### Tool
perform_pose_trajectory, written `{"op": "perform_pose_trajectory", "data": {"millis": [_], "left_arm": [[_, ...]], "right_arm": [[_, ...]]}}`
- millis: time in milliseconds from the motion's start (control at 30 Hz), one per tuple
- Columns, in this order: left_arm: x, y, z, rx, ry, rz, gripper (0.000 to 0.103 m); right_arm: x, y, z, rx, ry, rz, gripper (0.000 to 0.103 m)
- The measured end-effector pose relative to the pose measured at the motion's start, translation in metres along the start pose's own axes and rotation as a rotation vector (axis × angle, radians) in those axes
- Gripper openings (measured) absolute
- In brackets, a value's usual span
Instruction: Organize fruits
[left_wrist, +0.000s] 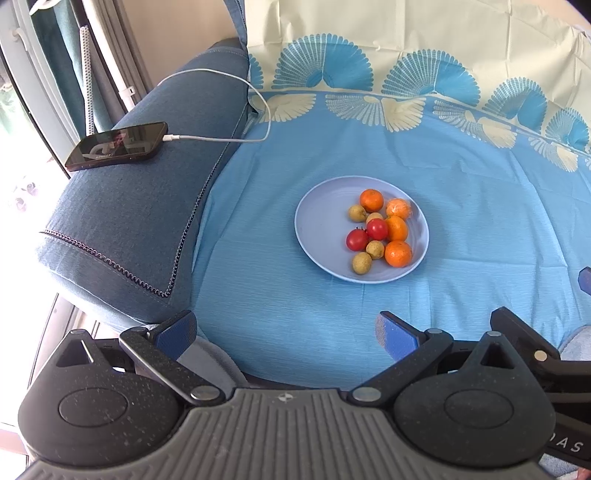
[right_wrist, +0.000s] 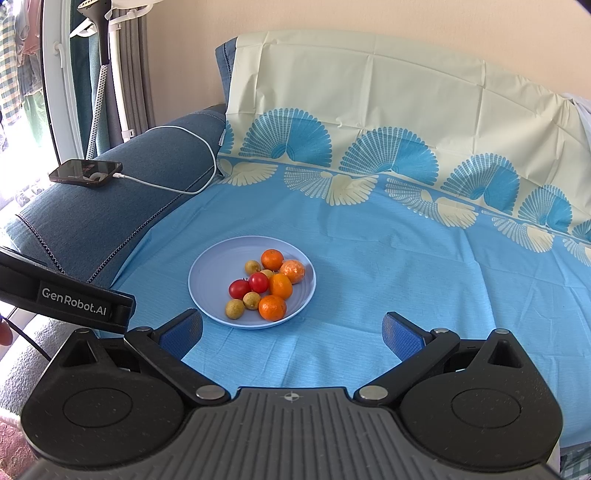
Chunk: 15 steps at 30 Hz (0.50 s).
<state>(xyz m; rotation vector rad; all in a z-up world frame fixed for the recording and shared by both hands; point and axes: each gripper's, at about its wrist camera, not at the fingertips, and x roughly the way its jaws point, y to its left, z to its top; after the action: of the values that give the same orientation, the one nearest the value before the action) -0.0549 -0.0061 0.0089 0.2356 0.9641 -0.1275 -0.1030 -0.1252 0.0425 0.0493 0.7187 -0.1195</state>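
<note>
A pale blue plate (right_wrist: 207, 273) of tangerines (right_wrist: 272, 307), cherry tomatoes (right_wrist: 239, 288) and longans (right_wrist: 235, 308) sat ahead of both tools. The left tool (left_wrist: 286, 332) and right tool (right_wrist: 291, 332) hung released, jaws wide and empty, above the blue cloth (right_wrist: 369, 258).

Ahead of my claws sits a pale lavender-blue plate (right_wrist: 207, 275) holding orange mandarins (right_wrist: 272, 307), two red cherry tomatoes (right_wrist: 239, 288) and tan-yellow longans (right_wrist: 235, 308). Under it lies a sky-blue cloth (right_wrist: 369, 266) bordered with cream and blue fan motifs. To my left, a denim-blue armrest (left_wrist: 140, 206) carries a black phone (left_wrist: 117, 146) on a white cable (left_wrist: 221, 139). My finger pads (right_wrist: 183, 334) are blue.
</note>
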Motion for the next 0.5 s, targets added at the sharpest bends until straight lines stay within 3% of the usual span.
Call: {"op": "perform_pose_trajectory", "data": {"millis": [167,500], "left_arm": [[0.0027,0.0024,0.0007,-0.020,0.017,-0.014,0.103],[0.0022,0.0035,0.0028,-0.043,-0.007,0.038,0.103]], "right_arm": [[0.0001,-0.0005,0.0000,0.000,0.000,0.000,0.102],[0.0021,0.0028,0.0040,-0.007,-0.001,0.004,0.102]]}}
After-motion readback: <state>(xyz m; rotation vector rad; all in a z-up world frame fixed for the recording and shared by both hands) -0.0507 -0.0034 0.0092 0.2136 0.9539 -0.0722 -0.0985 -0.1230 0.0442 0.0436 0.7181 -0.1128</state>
